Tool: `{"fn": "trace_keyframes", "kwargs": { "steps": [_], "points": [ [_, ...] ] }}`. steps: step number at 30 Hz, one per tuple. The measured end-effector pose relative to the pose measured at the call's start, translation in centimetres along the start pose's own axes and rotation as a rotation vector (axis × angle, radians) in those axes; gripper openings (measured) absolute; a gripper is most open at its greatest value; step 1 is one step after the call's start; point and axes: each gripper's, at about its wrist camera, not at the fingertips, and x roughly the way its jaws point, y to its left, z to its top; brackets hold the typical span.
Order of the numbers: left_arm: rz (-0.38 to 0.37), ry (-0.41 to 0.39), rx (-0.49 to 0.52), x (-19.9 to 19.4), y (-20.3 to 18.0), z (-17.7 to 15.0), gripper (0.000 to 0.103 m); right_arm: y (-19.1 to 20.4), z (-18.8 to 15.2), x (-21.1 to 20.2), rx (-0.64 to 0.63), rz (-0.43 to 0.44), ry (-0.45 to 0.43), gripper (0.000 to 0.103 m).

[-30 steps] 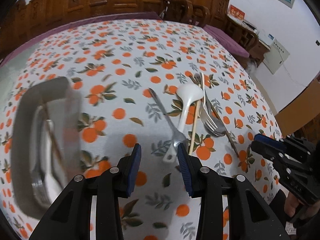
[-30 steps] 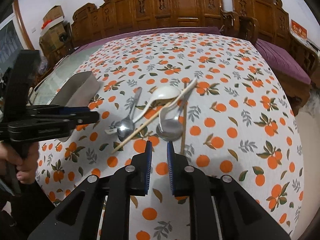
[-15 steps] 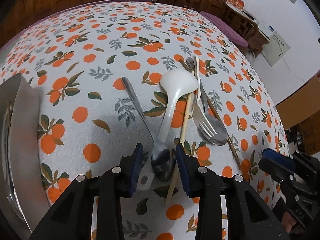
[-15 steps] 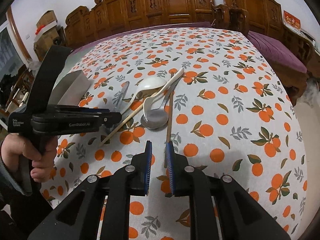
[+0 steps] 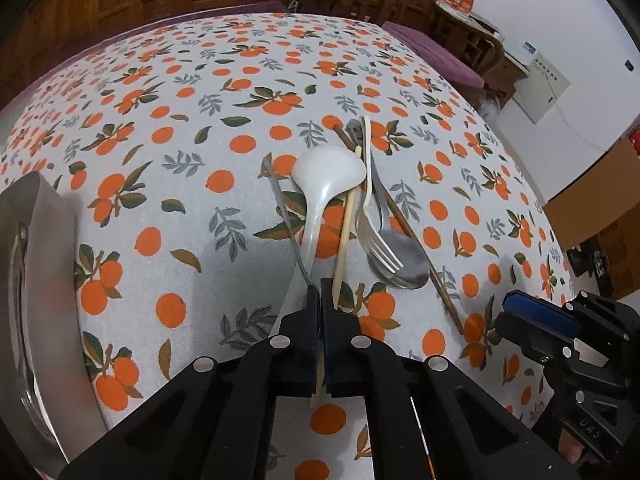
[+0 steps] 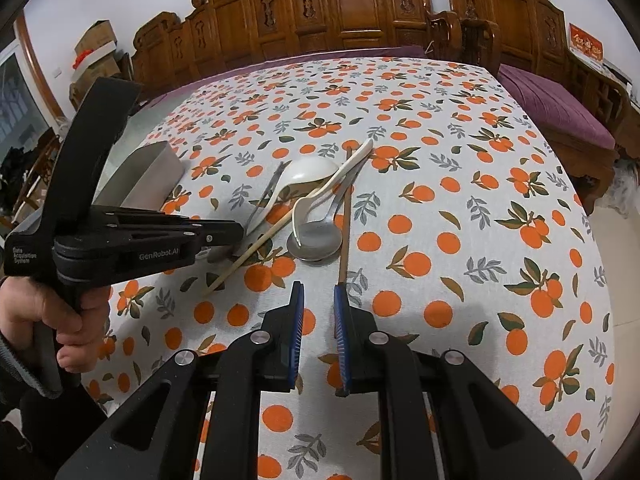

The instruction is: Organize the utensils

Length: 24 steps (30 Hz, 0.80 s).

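Three spoons (image 5: 400, 258), two chopsticks (image 5: 344, 240), one fork (image 5: 374, 220)

Across the upper and left-centre of the left wrist view, the counter (image 5: 200, 92) lies bare of objects, an open stretch under its orange-print cloth. The middle is crowded: white ladle (image 5: 326, 176), pale chopstick (image 5: 345, 240), white fork (image 5: 376, 220), metal spoon (image 5: 396, 256) and dark chopstick (image 5: 416, 248) lie crossed and touching in one heap. A metal tray (image 5: 44, 264) fills the left edge. In the right wrist view, the right half of the counter is open to its far edge. The left claw (image 6: 230, 232) blocks the left side of the heap, its tips closed together at the utensil ends. The right claw (image 6: 318, 304) stands parted just beside the dark chopstick's near end.
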Motion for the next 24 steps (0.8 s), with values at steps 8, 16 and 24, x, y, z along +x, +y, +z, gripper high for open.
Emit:
{"fn": "trace_keyframes", "kwargs": {
  "steps": [8,16,24],
  "points": [
    [-0.014,-0.046,0.019,-3.7,-0.3,-0.1,0.001,1.1,1.0,0.4,-0.026,0.008,-0.005,0.017],
    [-0.021,-0.086,0.037,-7.4,0.3,-0.3,0.001,2.2,3.9,3.0,-0.042,0.061,-0.010,0.028],
    [-0.014,-0.109,0.053,-9.6,0.7,-0.9,0.001,3.1,5.9,6.0,-0.068,0.043,0.027,0.031]
  ]
}}
